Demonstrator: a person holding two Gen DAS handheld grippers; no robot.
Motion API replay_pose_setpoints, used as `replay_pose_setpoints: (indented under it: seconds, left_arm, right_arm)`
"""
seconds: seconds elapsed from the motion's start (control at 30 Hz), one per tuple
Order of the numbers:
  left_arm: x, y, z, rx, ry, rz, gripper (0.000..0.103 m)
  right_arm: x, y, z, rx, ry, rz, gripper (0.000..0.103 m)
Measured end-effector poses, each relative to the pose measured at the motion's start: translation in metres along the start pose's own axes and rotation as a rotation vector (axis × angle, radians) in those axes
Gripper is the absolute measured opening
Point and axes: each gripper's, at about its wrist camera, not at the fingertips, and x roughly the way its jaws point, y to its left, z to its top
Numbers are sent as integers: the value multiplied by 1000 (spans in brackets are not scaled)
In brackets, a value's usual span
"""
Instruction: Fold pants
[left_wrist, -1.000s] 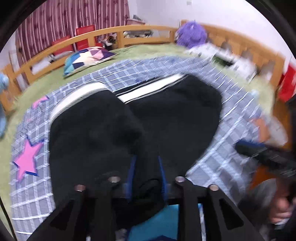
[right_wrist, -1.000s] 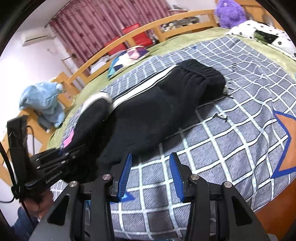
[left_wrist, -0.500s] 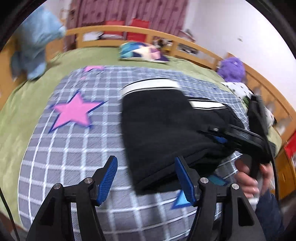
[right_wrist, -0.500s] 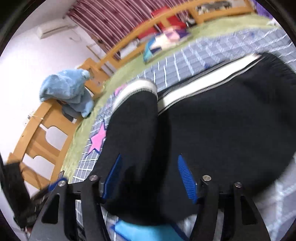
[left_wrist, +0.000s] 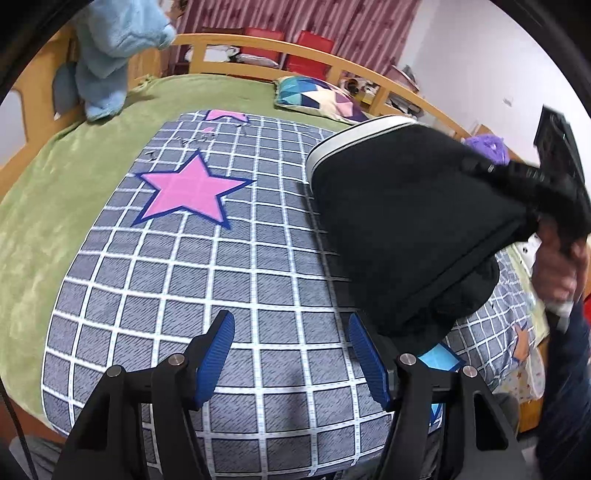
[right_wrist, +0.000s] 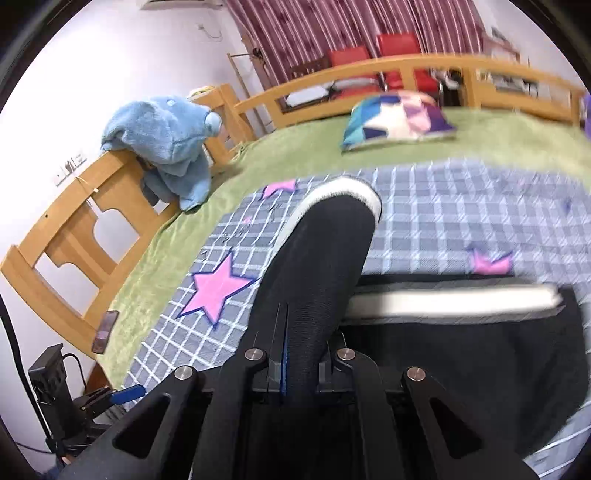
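Observation:
The black pants (left_wrist: 406, 221) with white side stripes lie folded on the grey checked blanket. In the left wrist view my right gripper (left_wrist: 517, 177) pinches their near edge and lifts that layer off the bed. In the right wrist view the right gripper (right_wrist: 301, 354) is shut on the black pants (right_wrist: 317, 266), and the leg with its white cuff (right_wrist: 343, 188) stretches away from the fingers. My left gripper (left_wrist: 291, 354) is open and empty, low over the blanket, just left of the pants.
The checked blanket (left_wrist: 207, 266) with pink stars (left_wrist: 188, 192) covers a green bedspread (left_wrist: 44, 184). A wooden bed rail (right_wrist: 74, 229) holds a blue plush toy (right_wrist: 166, 136). A patterned pillow (right_wrist: 395, 118) lies at the far side. A phone (right_wrist: 105, 326) lies near the bed's edge.
My left gripper let go of the pants, opened and drew away to the left. My right gripper moved onto the pants, shut on them and is lifting the leg.

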Motion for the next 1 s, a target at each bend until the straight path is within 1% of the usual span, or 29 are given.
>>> replay_pose_setpoints:
  seconds: [0.07,0.17,0.27,0.33,0.37,0.43,0.5,0.53,0.57,0.6,0.63,0.67,0.7,0.73,0.77,0.8,0.83,0.87,0.93,0.97,1.0]
  left_arm:
    - [5,-11,3,28,6,-1,62]
    - [10,-24,7,50,14,-19,62]
    - [19,-39,13,74,25,-47,62]
    - [29,-51,17,83,36,-68,62]
    - [34,-59,18,92,41,-85,62]
    - [45,-79,23,117,53,-119,62]
    - [53,-104,27,164,51,-147,62]
    - [56,-113,29,184,51,-148,62]
    - [58,-121,30,201,49,-151,62]
    - [59,-132,33,220,47,-160,62]
    - [59,-138,36,230,44,-170,62]
    - [59,-143,38,234,40,-178,62]
    - [58,-151,43,239,27,-198,62]
    - [57,-155,45,240,18,-209,62]
    - [58,-161,47,239,10,-217,62]
    - [62,-170,50,238,8,-226,62]
    - [68,-174,49,237,13,-227,62]
    - [72,-179,47,235,18,-222,62]
    - [96,-189,28,257,40,-177,62]
    - [106,-191,20,273,58,-157,62]
    - [128,-191,4,295,116,-133,63]
  right_arm:
    - [-15,-20,11,-1,0,-7,9]
    - [-39,-64,18,26,-13,-68,9]
    - [-63,-114,11,65,-24,-133,9]
    - [-70,-148,-1,64,-13,-212,9]
    - [-70,-164,-8,73,-12,-254,9]
    - [-54,-211,-27,130,48,-366,9]
    - [-40,-242,-44,181,82,-414,11]
    - [-36,-255,-51,211,92,-405,13]
    - [-36,-261,-57,239,93,-388,21]
    - [-43,-263,-60,263,80,-385,32]
    - [-49,-261,-59,261,78,-397,34]
    - [-61,-256,-58,237,62,-427,34]
    - [-70,-250,-58,226,36,-447,34]
    - [-83,-242,-60,223,-10,-454,34]
    - [-99,-234,-62,227,-72,-416,35]
    - [-104,-227,-63,221,-90,-382,35]
    - [-105,-218,-65,193,-86,-356,35]
    - [-101,-211,-68,163,-79,-355,35]
    - [-83,-202,-80,100,-48,-340,35]
    - [-66,-207,-94,82,-1,-350,36]
    - [-53,-213,-103,93,19,-377,36]
